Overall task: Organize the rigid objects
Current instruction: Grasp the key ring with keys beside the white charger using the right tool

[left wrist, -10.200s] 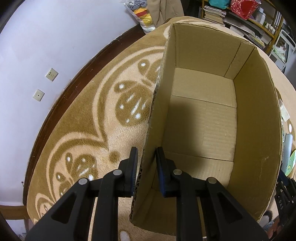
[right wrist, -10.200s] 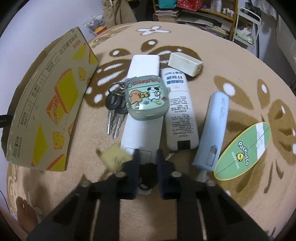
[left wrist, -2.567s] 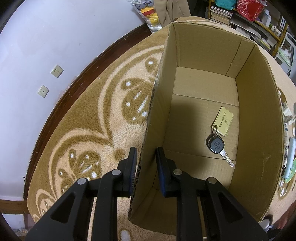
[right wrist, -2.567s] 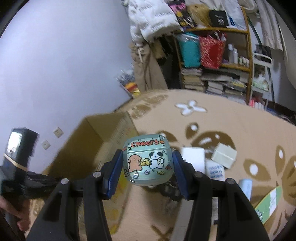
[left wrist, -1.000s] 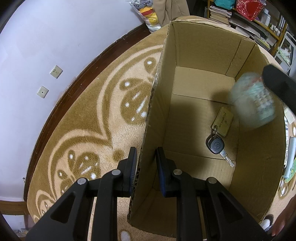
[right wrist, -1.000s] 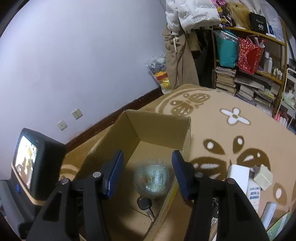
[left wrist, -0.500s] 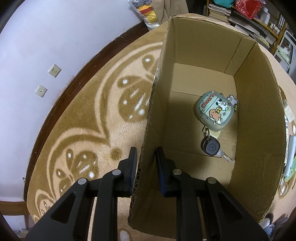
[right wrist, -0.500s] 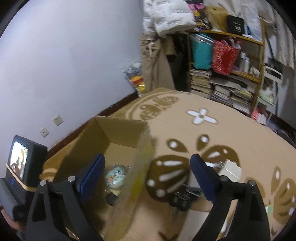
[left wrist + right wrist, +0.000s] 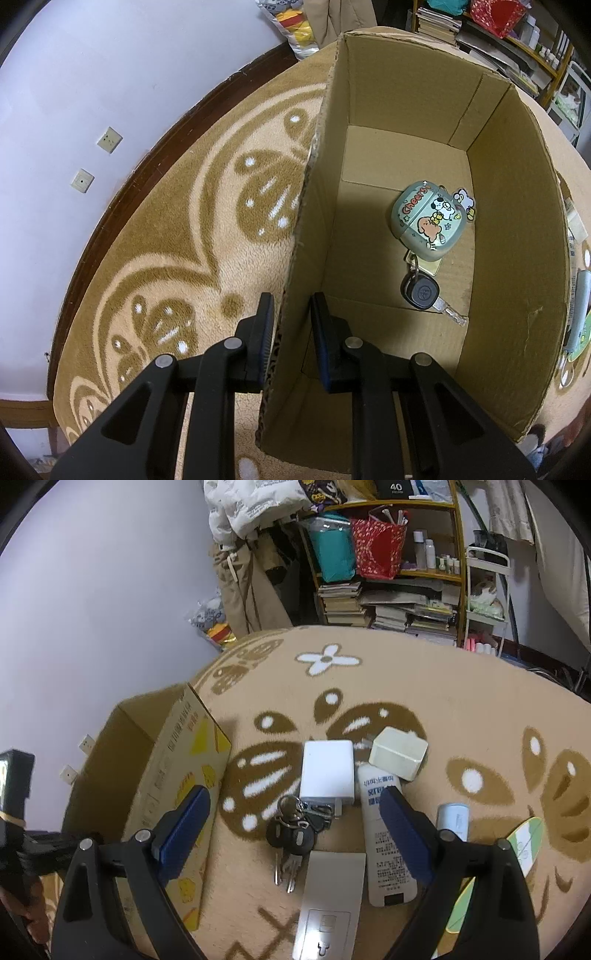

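Observation:
My left gripper (image 9: 291, 317) is shut on the near left wall of the cardboard box (image 9: 513, 221). On the box floor lie a green cartoon earbud case (image 9: 424, 225) and a black car key (image 9: 421, 291) with a yellowish tag under the case. My right gripper (image 9: 293, 823) is open wide and empty above the carpet. Below it lie a bunch of black keys (image 9: 291, 834), a white flat remote (image 9: 325, 904), a white block (image 9: 327, 771), a white tube (image 9: 388, 834), a cream box (image 9: 399, 753) and a pale blue stick (image 9: 452, 819). The cardboard box also shows in the right wrist view (image 9: 184, 775).
A tan patterned carpet (image 9: 443, 701) covers the floor. A green oval card (image 9: 524, 845) lies at the right. A cluttered bookshelf (image 9: 388, 572) stands at the back. A purple wall with sockets (image 9: 107, 140) runs left of the box.
The earbud case left my right gripper and now lies in the box on the key tag. My right gripper has swung from over the box to above the items on the carpet.

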A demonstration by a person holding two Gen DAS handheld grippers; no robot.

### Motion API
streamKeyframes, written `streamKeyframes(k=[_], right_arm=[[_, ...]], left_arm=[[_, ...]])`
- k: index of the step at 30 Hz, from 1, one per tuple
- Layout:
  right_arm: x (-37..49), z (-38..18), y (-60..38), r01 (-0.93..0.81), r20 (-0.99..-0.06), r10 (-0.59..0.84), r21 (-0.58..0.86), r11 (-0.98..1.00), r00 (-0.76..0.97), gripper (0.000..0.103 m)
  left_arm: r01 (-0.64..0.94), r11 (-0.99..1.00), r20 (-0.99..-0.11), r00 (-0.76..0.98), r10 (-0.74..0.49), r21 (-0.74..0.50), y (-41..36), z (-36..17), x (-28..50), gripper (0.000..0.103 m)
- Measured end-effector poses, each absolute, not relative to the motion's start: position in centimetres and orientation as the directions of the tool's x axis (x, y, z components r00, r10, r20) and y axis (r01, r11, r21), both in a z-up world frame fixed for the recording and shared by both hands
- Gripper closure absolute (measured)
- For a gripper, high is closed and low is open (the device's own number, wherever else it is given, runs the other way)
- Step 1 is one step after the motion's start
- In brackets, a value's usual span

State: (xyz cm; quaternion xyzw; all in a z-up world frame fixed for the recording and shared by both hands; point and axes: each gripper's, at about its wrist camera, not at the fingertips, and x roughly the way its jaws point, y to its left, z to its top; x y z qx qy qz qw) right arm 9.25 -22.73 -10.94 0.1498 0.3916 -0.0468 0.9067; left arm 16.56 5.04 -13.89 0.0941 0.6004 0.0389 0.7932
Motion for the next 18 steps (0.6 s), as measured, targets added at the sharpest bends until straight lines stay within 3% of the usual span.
streamKeyframes(k=[11,14,18], right_arm=[[10.4,-14.4,-22.1,0.146,-0.760,0.093,0.241,0.960,0.643,0.006],[10.9,-15.3,-22.0,0.140,-0.767,0.107,0.249,0.958,0.633,0.014],[12.1,-16.7,-21.8,0.154,-0.800,0.129,0.266,0.952,0.586,0.015]], left_arm=[[0.054,0.980,-0.945,0.278,0.172,0.194,5.2,-13.9,16.6,0.084],[0.051,0.981,-0.946,0.277,0.167,0.189,5.3,-14.0,16.6,0.084],[0.051,0.981,-0.946,0.278,0.167,0.188,5.4,-14.0,16.6,0.084]])
